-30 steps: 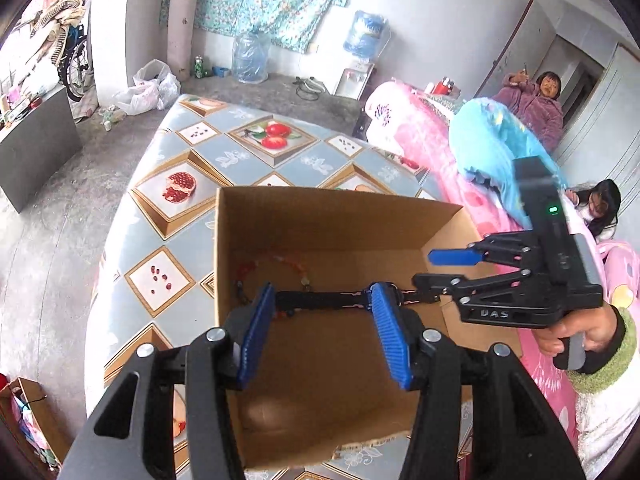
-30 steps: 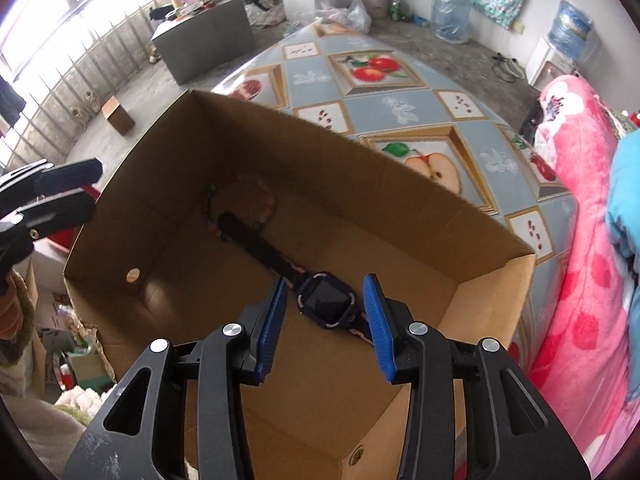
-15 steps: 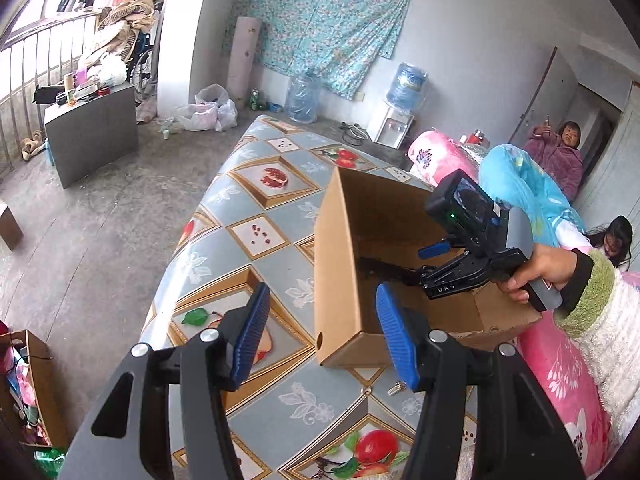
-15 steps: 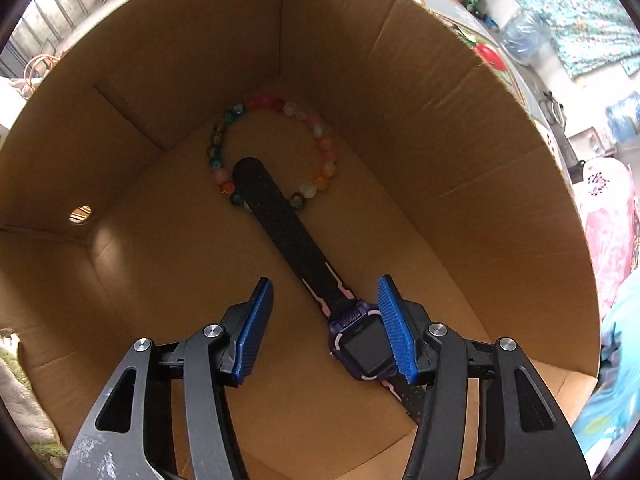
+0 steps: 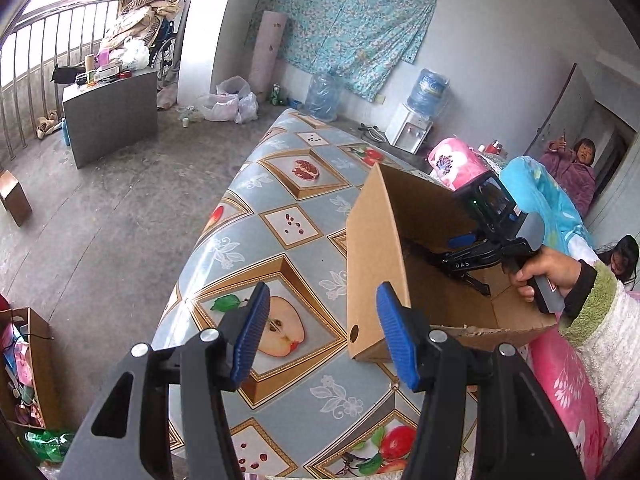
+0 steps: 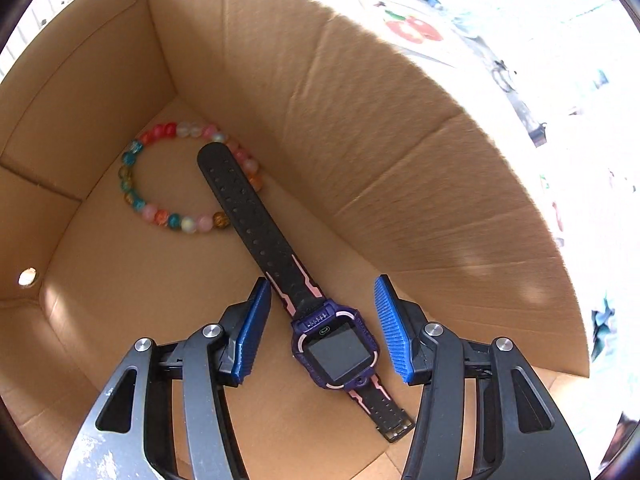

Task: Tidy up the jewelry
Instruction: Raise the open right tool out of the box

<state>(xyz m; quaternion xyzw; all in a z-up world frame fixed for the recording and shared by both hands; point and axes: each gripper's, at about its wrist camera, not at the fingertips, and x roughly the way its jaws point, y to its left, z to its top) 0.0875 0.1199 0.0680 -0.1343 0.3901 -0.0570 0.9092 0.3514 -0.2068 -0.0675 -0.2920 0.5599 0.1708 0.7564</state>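
Note:
A purple and pink smartwatch [image 6: 336,352] with a black strap lies flat on the floor of an open cardboard box [image 6: 360,140]. The far end of its strap rests across a bracelet of coloured beads [image 6: 175,220]. My right gripper [image 6: 323,292] points steeply down into the box, and the watch case lies between its blue pads. The jaws are closing, with a gap left on both sides. My left gripper [image 5: 322,300] is open and holds nothing. It hovers over the fruit-patterned table [image 5: 280,184], just left of the box [image 5: 372,264].
A hand [image 5: 548,272] in a white fleece sleeve holds the right gripper over the box. Pink and blue bedding [image 5: 560,380] lies right of the table. Two people are at the back right. A grey cabinet [image 5: 108,112] and an open carton [image 5: 32,360] stand on the concrete floor.
My left gripper has drawn back out of the box and to its left. The right gripper has sunk into the box, its jaws now wider around the watch.

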